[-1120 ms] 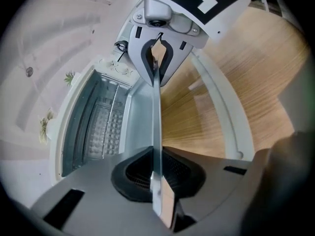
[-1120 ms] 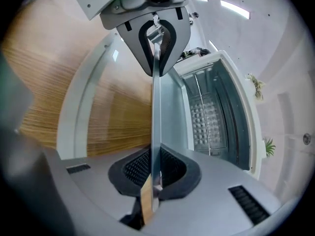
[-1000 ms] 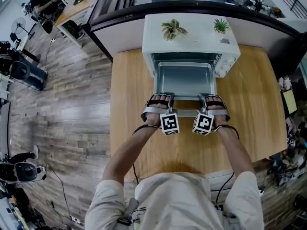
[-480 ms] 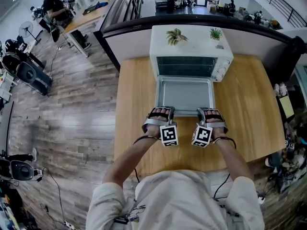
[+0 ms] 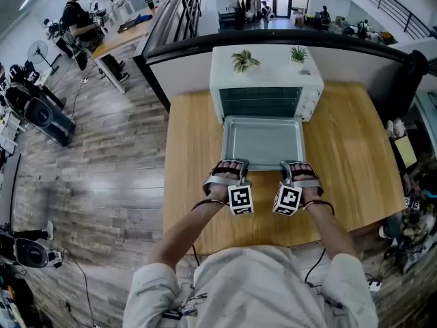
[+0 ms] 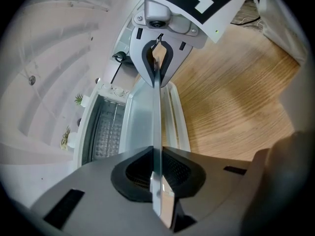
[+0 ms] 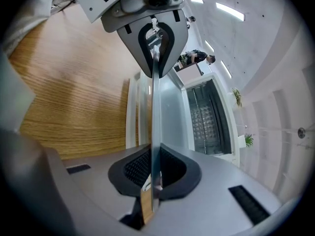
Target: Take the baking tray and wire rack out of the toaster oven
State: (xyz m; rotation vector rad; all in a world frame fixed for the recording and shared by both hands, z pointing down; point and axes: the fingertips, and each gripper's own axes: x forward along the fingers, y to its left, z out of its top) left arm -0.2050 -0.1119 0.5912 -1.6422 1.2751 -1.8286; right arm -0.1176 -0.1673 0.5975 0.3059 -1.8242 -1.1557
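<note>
head view: left gripper and right gripper clamp baking tray's near rim.

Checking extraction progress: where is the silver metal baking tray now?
Head view, centre: the silver tray sits just before the white toaster oven, near rim clamped by left gripper and right gripper.

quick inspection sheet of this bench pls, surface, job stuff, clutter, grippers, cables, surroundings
surface: wooden table, with the toaster oven at its far edge
job's things: baking tray empty, drawn out in front of the oven mouth; wire rack inside the oven, as far as the bars show
clutter: two small potted plants on the oven top
grippers: left gripper and right gripper both shut on the tray's near rim
cables: thin dark cable hanging below the forearms
surroundings: wood floor; person at a far desk; camera gear at left
</note>
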